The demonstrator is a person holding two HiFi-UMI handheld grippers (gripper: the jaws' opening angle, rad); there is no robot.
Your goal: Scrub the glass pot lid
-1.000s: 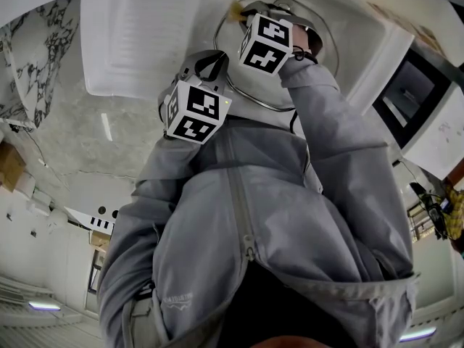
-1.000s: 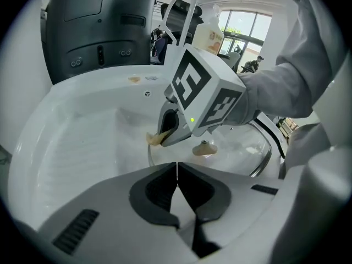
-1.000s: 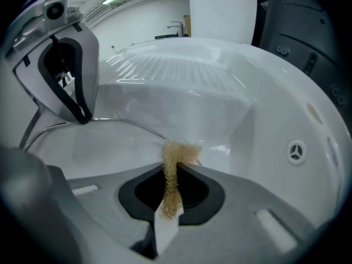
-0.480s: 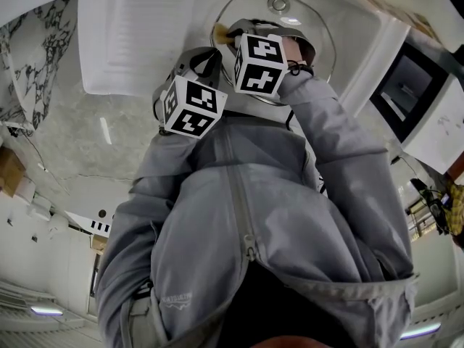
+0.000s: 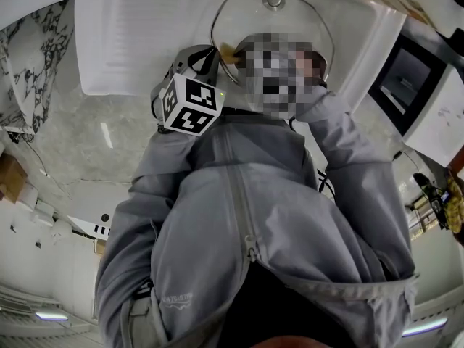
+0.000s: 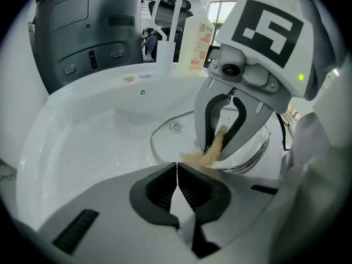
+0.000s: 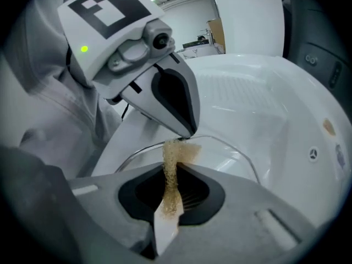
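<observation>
Lid in the sink, a gripper at its rim, sponge in the other

In the head view the glass lid (image 5: pixel 246 13) lies in the white sink (image 6: pixel 82 136) at 12 o'clock, knob up; the left gripper (image 6: pixel 176 169) has its jaws closed fully together, tips at the lid's 9 o'clock rim, though whether the rim is pinched I cannot tell; the right gripper (image 7: pixel 170 202) has its jaws clamped on a tan sponge (image 7: pixel 171 164), whose free end reaches the rim just beside the left tips; in the left gripper view a tap (image 6: pixel 165 21) stands at 12 o'clock, a bottle (image 6: pixel 198 37) at 1 o'clock.
</observation>
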